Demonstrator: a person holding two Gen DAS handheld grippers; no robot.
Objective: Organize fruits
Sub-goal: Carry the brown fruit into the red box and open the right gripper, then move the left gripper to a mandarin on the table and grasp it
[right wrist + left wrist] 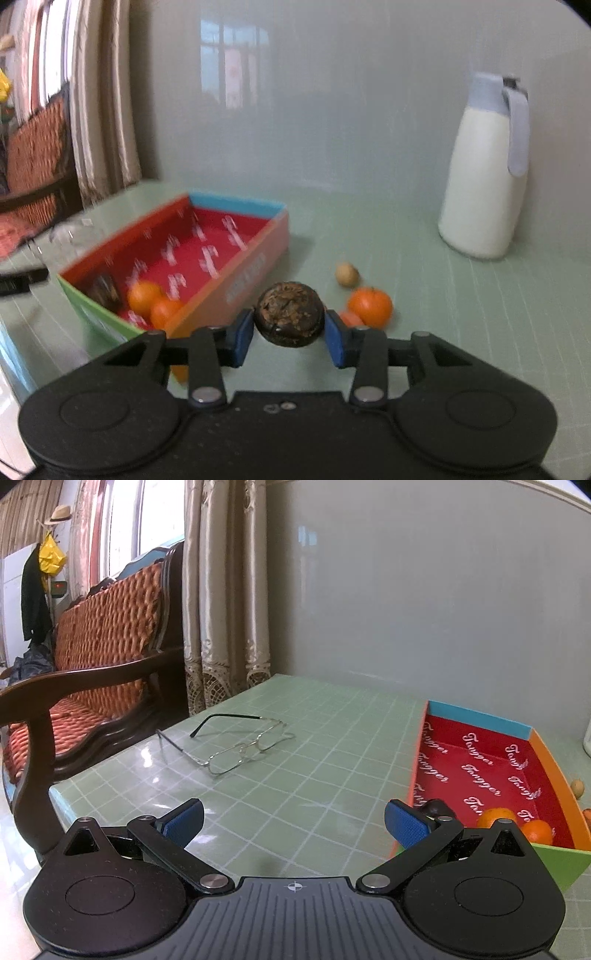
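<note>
Holding our left gripper [293, 825] with jaws apart and empty, we see wire-framed glasses [236, 744] left of the red-lined cardboard box [236, 275] printed "Tangger". In the box lie two oranges [153, 301]. Right of it, our right gripper [289, 328] clamps a dark brown round fruit [290, 314]; another orange [370, 305] sits beyond.

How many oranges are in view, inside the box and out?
3, maybe more. Two oranges sit together in the box's near corner; one orange lies on the table right of it. An orange sliver beside that one may be another, mostly hidden.
</note>
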